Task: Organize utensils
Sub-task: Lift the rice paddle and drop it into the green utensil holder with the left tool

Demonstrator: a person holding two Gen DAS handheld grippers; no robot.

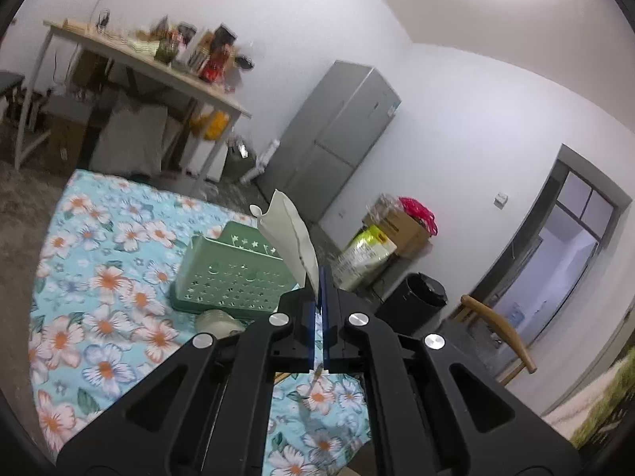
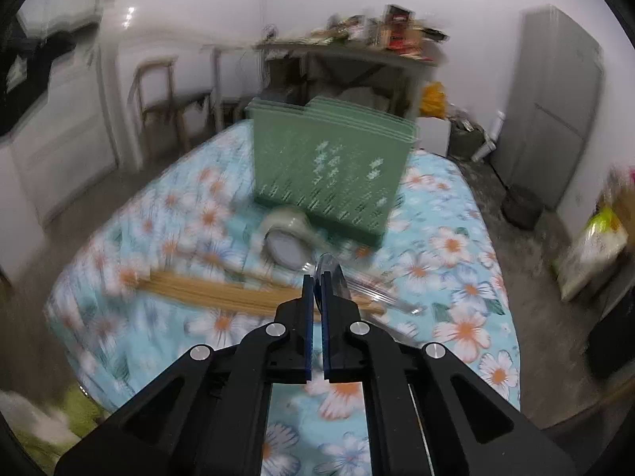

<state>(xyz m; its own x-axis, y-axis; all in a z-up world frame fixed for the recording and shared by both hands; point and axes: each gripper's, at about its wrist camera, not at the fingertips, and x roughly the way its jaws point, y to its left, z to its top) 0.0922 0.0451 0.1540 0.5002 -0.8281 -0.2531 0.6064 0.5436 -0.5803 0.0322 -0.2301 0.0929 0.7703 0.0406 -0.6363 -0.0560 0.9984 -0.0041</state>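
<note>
Floral cloth (image 1: pixel 99 297), left tool (image 1: pixel 317 285) gripping white spoon (image 1: pixel 291 238) (upright)

You can see one green plastic basket with little holes (image 2: pixel 329 174) on one blue flowery cloth (image 2: pixel 456 277). There is one round roll of clear tape (image 2: pixel 287 234), one bunch of tan wooden chopsticks (image 2: pixel 222 291), and one white paper pouch (image 1: pixel 289 234).
</note>
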